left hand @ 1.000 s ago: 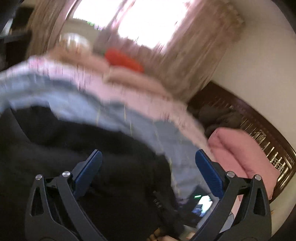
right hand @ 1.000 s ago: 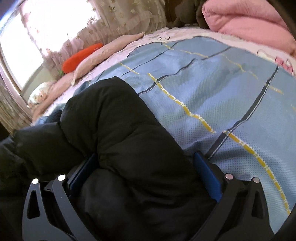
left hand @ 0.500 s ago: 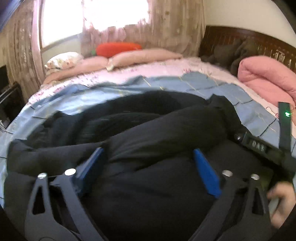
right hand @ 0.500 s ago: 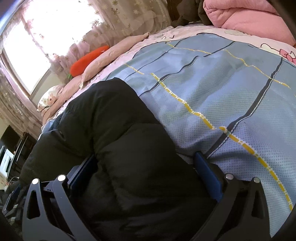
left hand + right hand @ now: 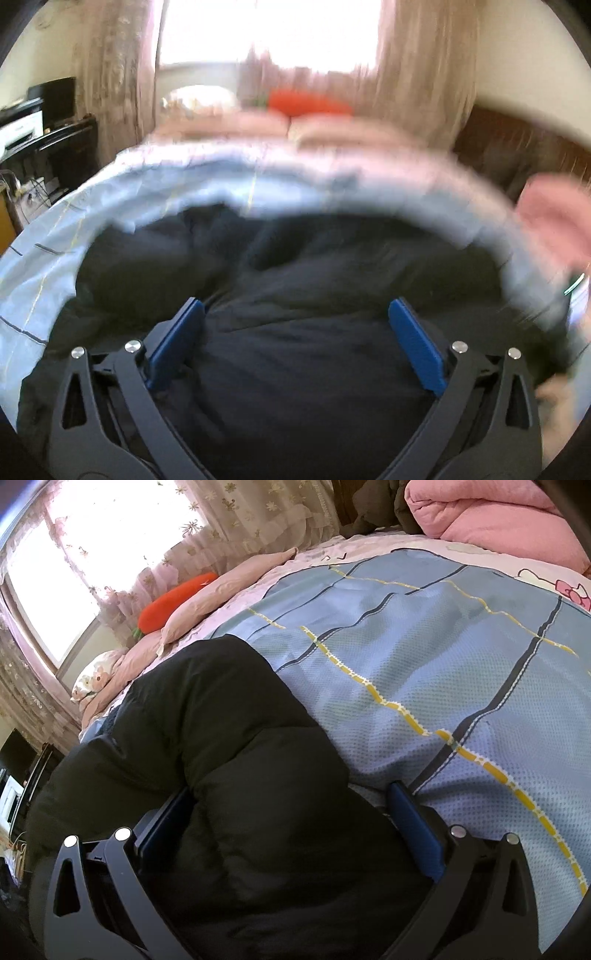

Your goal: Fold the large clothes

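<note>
Left tongs [image 5: 295, 325] spread wide above black padded jacket [image 5: 295, 369]. Right tongs [image 5: 291, 812] wide, straddling jacket fold at 6 o'clock; grip unclear. No legible writing.

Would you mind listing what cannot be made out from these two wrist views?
- Left wrist view: motion blur smears the orange pillow and the pink bedding at the right edge.
- Left wrist view: the pale shape at the lower right edge is cut off, too blurred to identify.
- Right wrist view: the black jacket bulges between the right gripper jaws, hiding whether they pinch it.
- Both views: the jacket's full outline runs past the frame.
</note>
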The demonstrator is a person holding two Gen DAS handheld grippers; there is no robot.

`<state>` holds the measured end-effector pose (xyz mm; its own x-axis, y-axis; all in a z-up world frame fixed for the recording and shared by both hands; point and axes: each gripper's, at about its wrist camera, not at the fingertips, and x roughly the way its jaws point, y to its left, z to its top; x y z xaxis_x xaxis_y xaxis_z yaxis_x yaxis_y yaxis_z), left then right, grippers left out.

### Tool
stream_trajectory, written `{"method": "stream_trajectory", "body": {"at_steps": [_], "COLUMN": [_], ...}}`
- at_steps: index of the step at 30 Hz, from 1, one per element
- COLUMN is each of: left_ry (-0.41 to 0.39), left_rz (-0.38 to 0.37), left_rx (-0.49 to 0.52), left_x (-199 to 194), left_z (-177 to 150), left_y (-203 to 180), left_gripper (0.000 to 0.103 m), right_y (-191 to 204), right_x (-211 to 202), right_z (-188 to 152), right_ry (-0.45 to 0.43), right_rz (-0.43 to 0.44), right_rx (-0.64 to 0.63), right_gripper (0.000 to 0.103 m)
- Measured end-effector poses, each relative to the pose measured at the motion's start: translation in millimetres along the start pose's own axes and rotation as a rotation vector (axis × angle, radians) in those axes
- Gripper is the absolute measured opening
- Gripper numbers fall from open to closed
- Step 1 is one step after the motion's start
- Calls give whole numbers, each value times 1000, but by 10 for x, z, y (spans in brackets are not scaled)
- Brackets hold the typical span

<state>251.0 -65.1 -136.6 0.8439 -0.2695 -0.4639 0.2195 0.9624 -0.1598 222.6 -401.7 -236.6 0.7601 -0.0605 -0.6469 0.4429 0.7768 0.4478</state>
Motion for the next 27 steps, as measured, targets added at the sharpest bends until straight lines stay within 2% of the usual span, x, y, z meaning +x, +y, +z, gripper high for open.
{"method": "stream_trajectory", "body": {"at_steps": [2, 3, 5, 6, 7, 9, 10, 12, 13, 15, 16, 17, 18, 19, 20, 21, 22, 27], "left_ry": [-135, -174, -173, -141, -43, 215, 180, 115, 66, -79, -111, -83, 27, 108, 110, 81, 99, 143], "left_rz": [-84, -98, -51, 0, 50, 39, 51, 94, 71, -38, -3, 151, 399, 392, 332, 306, 294, 298], "left_rx": [-21, 0, 60, 86, 87, 26, 72, 128, 103, 24, 34, 97, 208, 232, 194, 144, 119, 142], "left_x": [-434, -549, -527, -416, -155, 406, 395, 206, 112, -139, -166, -61, 278, 492, 554, 528, 555, 641], "left_z": [132, 215, 202, 132, -26, -413, -516, -384, -325, -224, -221, -263, -411, -542, -619, -621, -590, -585], "left_y": [-106, -232, -369, -401, -373, -204, -233, -394, -415, -409, -451, -521, -549, -463, -367, -276, -240, -226], "left_gripper": [101, 101, 101, 101, 101, 101, 101, 101, 101, 101, 101, 101, 101, 101, 101, 101, 101, 101], "right_y": [-2, -7, -6, -3, -3, -4, -16, -21, -13, -16, -14, -17, -16, -16, -21, -25, -18, -30], "right_x": [0, -1, -1, 0, 0, -5, -5, -1, -2, -2, -1, 1, -6, -16, -11, -12, -11, 22], "right_z": [-7, -9, -11, -10, -10, -9, -11, -11, -13, -11, -11, -9, -6, -3, -11, -9, -8, -44], "right_ry": [-3, -4, -6, -6, -6, -10, -10, -8, -9, -10, -10, -10, -11, -16, -16, -16, -14, -11], "right_rz": [-1, -1, -2, -2, -2, 1, 3, 0, -3, -4, -4, -4, -4, 2, 2, 3, -2, -8], "right_rx": [1, 1, 0, 0, 0, 0, 3, 5, 3, 2, 2, 2, 2, 4, 4, 6, 3, -4], "right_gripper": [102, 102, 102, 102, 102, 102, 102, 102, 102, 102, 102, 102, 102, 102, 102, 102, 102, 102]}}
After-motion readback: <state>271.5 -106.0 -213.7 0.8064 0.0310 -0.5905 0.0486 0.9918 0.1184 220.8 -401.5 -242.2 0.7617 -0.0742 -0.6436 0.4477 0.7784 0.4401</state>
